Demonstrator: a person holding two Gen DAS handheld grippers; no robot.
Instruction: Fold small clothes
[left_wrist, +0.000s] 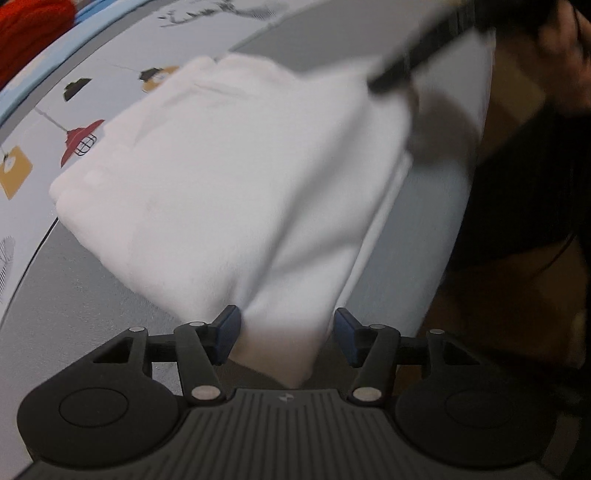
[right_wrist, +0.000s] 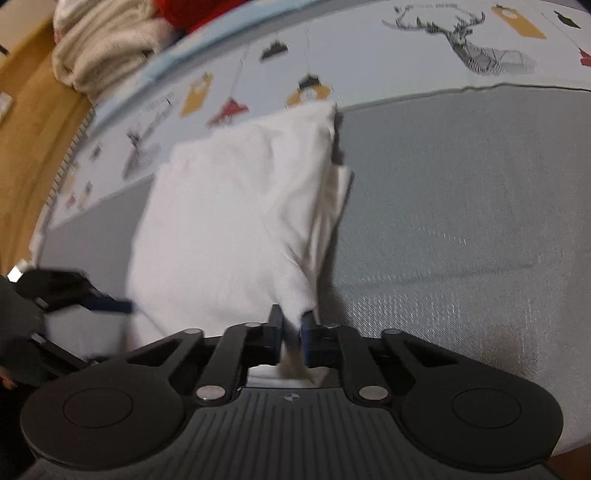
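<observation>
While the right gripper (right_wrist: 291, 334) pinches the white garment's (right_wrist: 236, 221) corner, the left gripper (left_wrist: 286, 338) gapes around its edge.

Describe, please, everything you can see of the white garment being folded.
The white garment is plain, soft-looking cloth, already folded into a thick, roughly rectangular bundle with layered edges along one side. It lies on the grey mat, its far end over the printed sheet. The right gripper is shut on a near corner. The left gripper is open, the near edge between its fingers. Motion blur hides details.
</observation>
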